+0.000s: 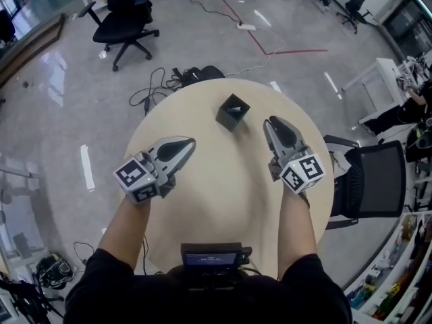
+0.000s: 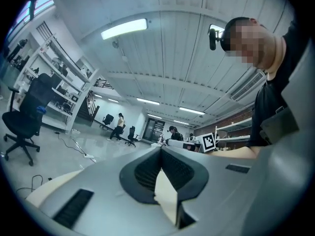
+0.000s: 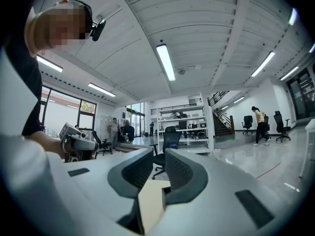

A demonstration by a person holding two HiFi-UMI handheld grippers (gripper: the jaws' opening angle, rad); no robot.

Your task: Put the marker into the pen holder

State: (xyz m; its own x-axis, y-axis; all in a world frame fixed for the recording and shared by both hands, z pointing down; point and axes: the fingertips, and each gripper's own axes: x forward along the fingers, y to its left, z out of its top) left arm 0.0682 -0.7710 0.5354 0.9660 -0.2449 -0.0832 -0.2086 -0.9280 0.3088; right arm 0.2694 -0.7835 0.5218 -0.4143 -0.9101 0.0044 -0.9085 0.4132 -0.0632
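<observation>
Although sought in all views, found no marker on the round beige worktop (image 1: 223, 201); noted black square pen holder (image 1: 233, 111) nearer the barely parted, empty right gripper (image 1: 271, 121) than the closed, empty left gripper (image 1: 192, 142).

Jaws of left grey plastic claw (image 2: 161, 152) w/ dark ribbed pads meet at tips, nothing btwn them; pale beige worktop (image 2: 166, 193) shows thru the gap nearer the cam. Black wheeled office chair (image 2: 22, 127) stands far left on glossy grey floor (image 2: 54, 150). Long ceiling light strip (image 2: 124, 28) is lit overhead.
</observation>
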